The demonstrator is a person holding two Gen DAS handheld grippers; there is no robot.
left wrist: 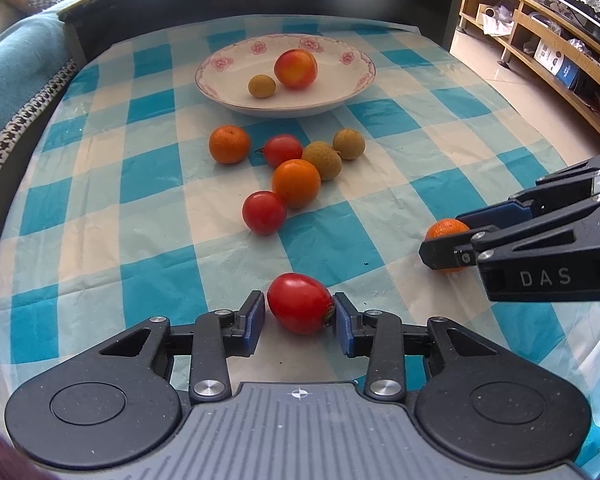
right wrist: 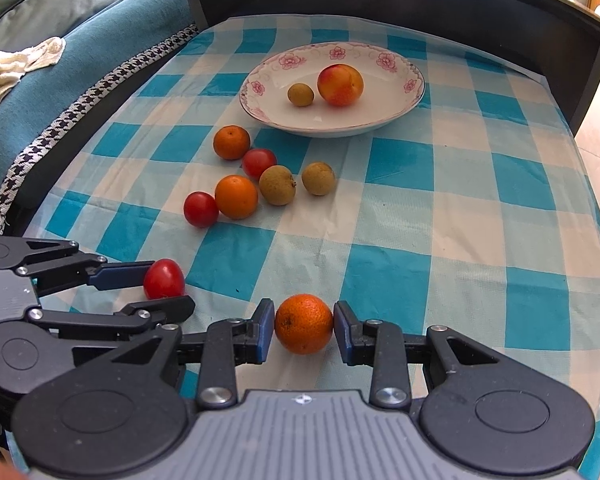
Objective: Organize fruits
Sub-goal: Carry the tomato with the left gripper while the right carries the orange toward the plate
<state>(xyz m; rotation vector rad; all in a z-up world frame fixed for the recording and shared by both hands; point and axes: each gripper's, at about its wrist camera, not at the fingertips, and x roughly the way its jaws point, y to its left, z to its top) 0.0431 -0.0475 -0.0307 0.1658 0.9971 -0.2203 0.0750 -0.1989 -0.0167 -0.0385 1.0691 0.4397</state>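
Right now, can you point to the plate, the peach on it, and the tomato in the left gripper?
Plate (left wrist: 220,84): left wrist view, bare inside near the rim.
Peach (left wrist: 296,69): left wrist view, its middle.
Tomato (left wrist: 299,303): left wrist view, its middle.

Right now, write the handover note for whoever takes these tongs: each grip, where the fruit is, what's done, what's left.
Left tongs: closed on a red tomato, low over the checked tablecloth.
Right tongs: closed on a small orange, also low over the cloth.
Done: the floral plate holds a peach-coloured fruit and one longan.
Left: carry both gripped fruits over, presumably to the plate. Six more lie in a cluster just in front of it: two oranges, two tomatoes, two longans.
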